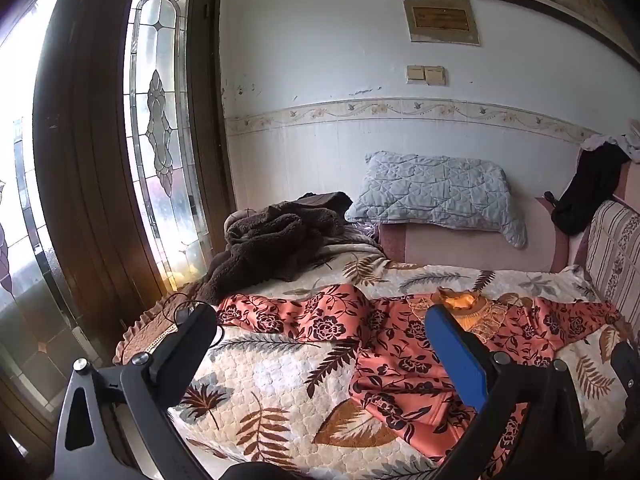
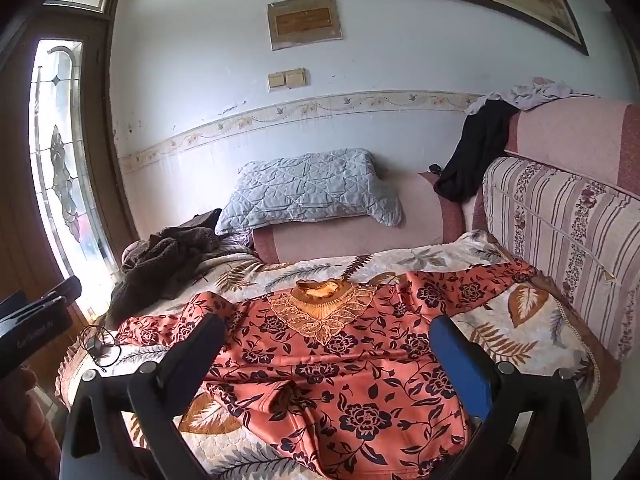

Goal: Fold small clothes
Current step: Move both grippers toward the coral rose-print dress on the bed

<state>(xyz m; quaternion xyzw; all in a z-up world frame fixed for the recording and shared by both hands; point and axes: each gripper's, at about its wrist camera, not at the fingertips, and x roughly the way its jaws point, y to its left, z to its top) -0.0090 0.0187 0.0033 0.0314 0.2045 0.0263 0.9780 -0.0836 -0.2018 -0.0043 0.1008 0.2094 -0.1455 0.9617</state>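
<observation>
The top (image 2: 340,364) lies face up on the quilt (image 1: 260,380), straight ahead of and below the right gripper (image 2: 326,346), whose fingers stand wide apart with nothing between them. Its collar (image 2: 322,290) points away from that gripper, toward the pillow (image 2: 308,192); one sleeve runs out to the gripper's left, the other to its right, up against the striped cushion (image 2: 560,232). The hem nearest the gripper is rumpled, with a fold turned over on its left side.

From the left gripper (image 1: 320,342) the same top (image 1: 400,356) sits ahead and to the right; the near sleeve stretches across between its two fingers. This gripper is spread open too, holding nothing (its right finger carries a blue pad, the left is plain black). Both grippers hang above the quilt, tilted down toward it, touching no cloth.

No container shows in either view. The nearest thing to one is the sofa itself, which holds the quilt and everything on it.

Far ahead and left of the left gripper, a brown fleece (image 1: 272,240) is heaped near the door (image 1: 160,140). A black garment (image 2: 476,152) drapes over the sofa back, ahead and right of the right gripper. A small cable (image 2: 100,346) lies on the quilt's edge to that gripper's left.
</observation>
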